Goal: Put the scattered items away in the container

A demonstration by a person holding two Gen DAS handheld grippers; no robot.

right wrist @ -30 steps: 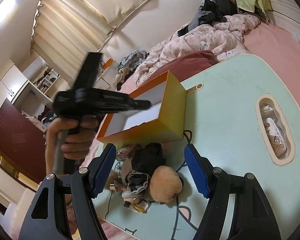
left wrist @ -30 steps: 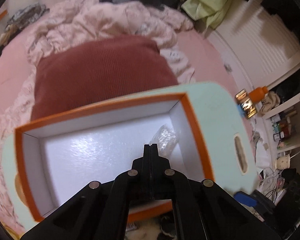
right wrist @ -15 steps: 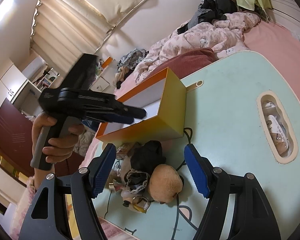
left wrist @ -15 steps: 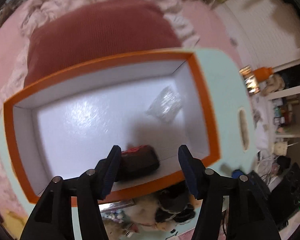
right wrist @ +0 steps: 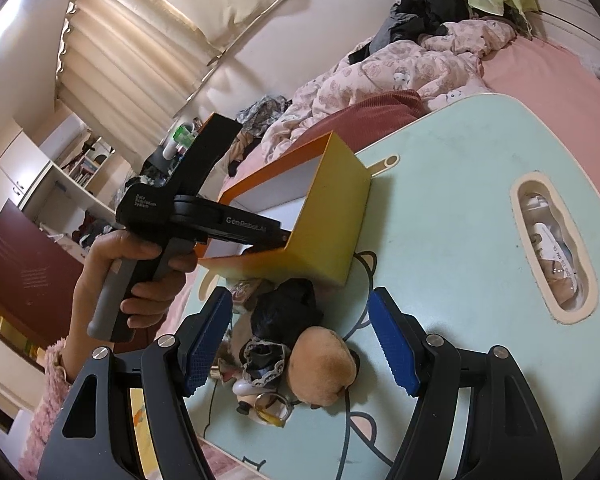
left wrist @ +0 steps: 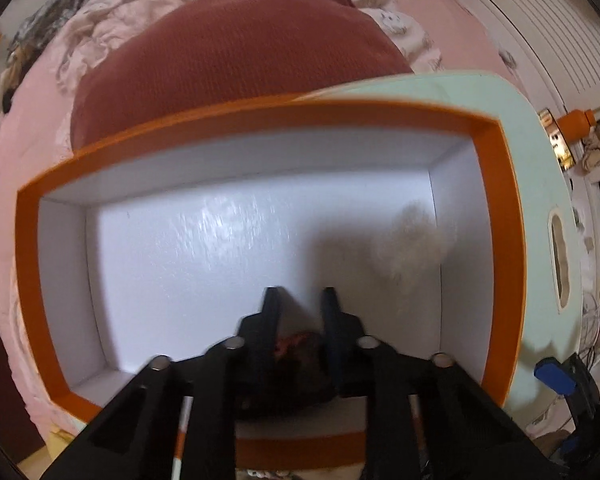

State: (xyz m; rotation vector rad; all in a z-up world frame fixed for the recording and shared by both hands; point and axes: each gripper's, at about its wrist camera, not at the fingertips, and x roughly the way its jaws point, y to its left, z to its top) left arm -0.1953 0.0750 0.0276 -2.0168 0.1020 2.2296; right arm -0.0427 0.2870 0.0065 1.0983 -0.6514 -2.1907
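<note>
Left gripper (left wrist: 300, 300) inside orange box (left wrist: 500, 216), jaws just closing, narrow gap showing, dark red-marked item (left wrist: 296, 360) on floor behind fingers; hold unclear. Right gripper (right wrist: 300, 340) open, empty, above pile: plush ball (right wrist: 324, 372), black fabric (right wrist: 284, 308). Risk: dark item dragged out on withdrawal; box tipping if rim clipped.

left gripper (left wrist: 300, 300) fingertips motion-smeared; dark thing with red bit (left wrist: 296, 356) between them mostly hidden behind fingers, can't tell what it is or if pads press it

pale fuzzy lump (left wrist: 410, 244) in orange box (left wrist: 500, 208) corner just blur

right wrist view: box wall hides left gripper tips and box contents

pile by plush toy (right wrist: 324, 372) too tangled to name; right gripper (right wrist: 300, 344) arms cut off by bottom edge
</note>
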